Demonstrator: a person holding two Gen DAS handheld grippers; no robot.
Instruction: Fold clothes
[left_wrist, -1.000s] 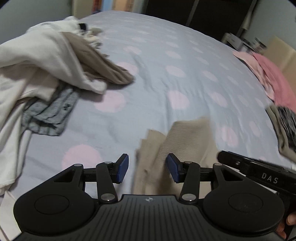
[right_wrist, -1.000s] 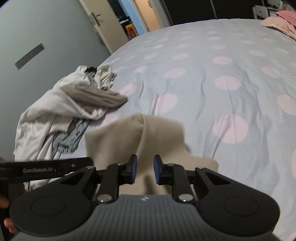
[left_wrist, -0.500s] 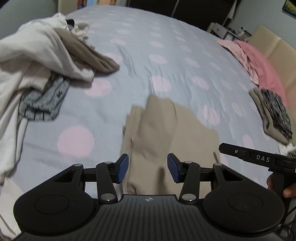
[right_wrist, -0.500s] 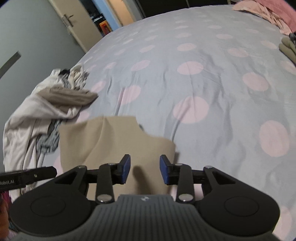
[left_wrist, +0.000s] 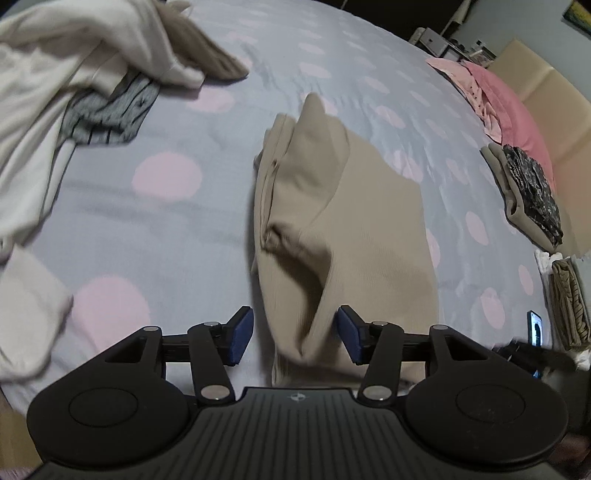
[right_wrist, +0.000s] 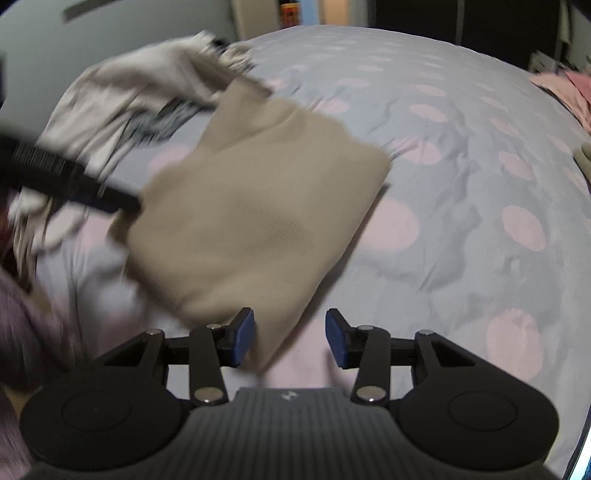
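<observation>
A folded beige ribbed garment lies on the blue bed sheet with pink dots; its near end is rumpled. My left gripper is open, with the garment's near edge between its blue pads, not pinched. In the right wrist view the garment lies flat, and my right gripper is open just over its near corner. The other gripper's black body shows at the garment's left edge.
A heap of unfolded white, beige and grey clothes lies at the left. Folded garments and pink bedding lie at the right edge. More folded cloth and a phone lie at the near right.
Both grippers have pulled back toward the near edge of the beige garment. The right gripper has opened wider. The garment now lies folded and let go on the bed.
</observation>
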